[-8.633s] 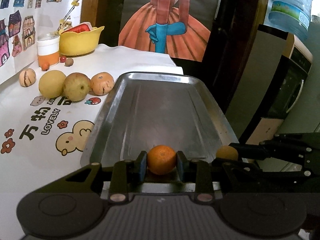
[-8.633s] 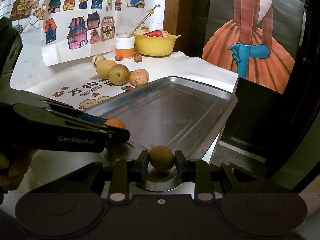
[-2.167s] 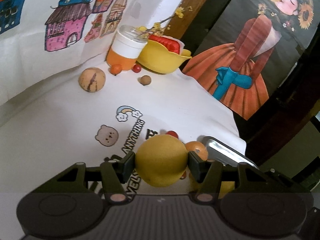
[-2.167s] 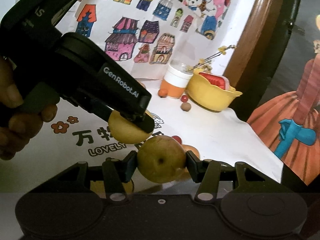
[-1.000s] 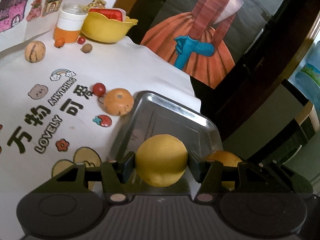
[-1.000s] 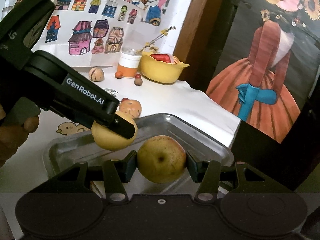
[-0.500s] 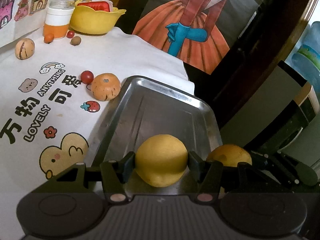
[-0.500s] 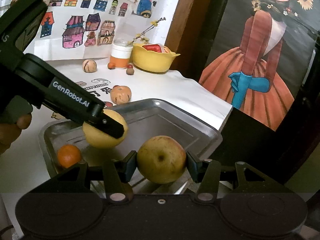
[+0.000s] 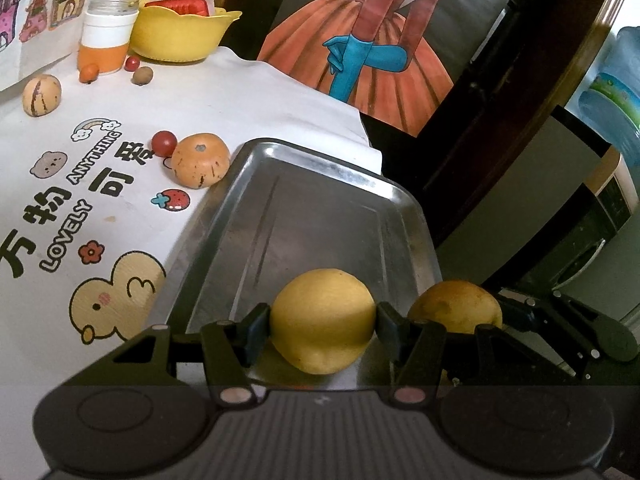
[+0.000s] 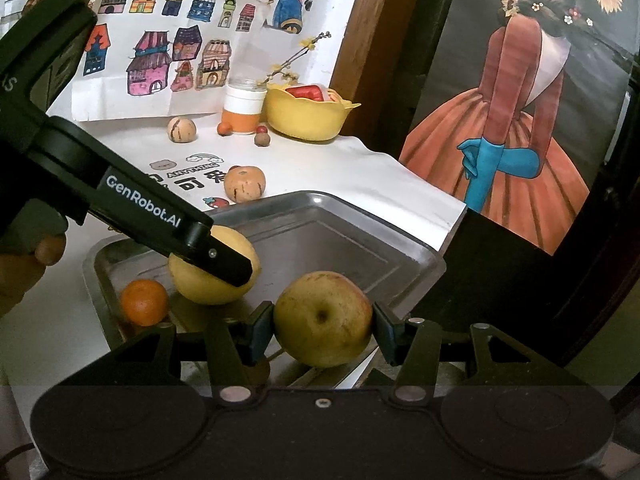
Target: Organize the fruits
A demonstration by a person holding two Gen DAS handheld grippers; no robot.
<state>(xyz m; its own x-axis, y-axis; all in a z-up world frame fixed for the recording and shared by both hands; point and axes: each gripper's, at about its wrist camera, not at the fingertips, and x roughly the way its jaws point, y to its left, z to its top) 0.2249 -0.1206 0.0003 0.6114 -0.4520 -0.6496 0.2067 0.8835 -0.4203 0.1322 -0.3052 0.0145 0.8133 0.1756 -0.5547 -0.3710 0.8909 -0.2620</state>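
My left gripper is shut on a yellow pear-like fruit, held low over the near end of the metal tray. My right gripper is shut on a greenish-yellow apple over the tray's near right part. In the right wrist view the left gripper's fruit hangs beside a small orange that lies in the tray. In the left wrist view the apple shows at the right, in the right gripper's fingers.
On the printed cloth lie a speckled orange fruit, a cherry tomato, a striped fruit and small fruits by an orange-and-white jar. A yellow bowl stands at the back. The table edge drops off behind the tray.
Both grippers have carried their fruits from over the cloth to above the tray and sunk lower over its near end. The orange in the tray has come into the right wrist view.
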